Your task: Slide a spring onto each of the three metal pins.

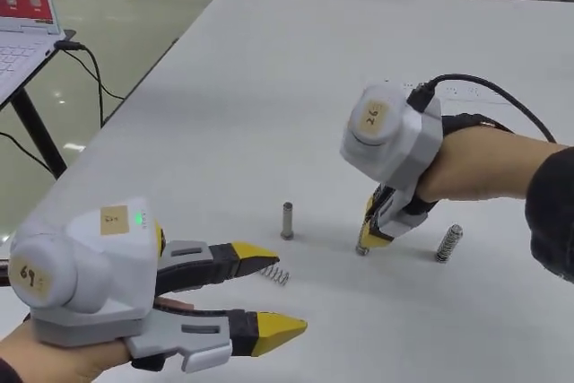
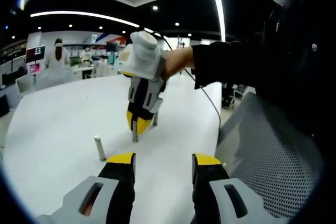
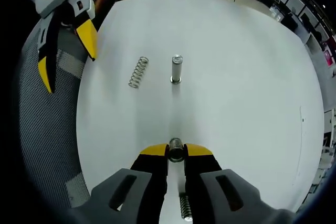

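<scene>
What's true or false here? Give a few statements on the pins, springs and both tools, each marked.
1. The left tool is open and holds nothing. True.
2. The loose spring stands upright on the table. False: it lies on its side, near the left tool's tips.
3. The right tool is shut on the held spring. True.
4. The standing pin between the two tools already carries a spring. False: it is bare.
</scene>
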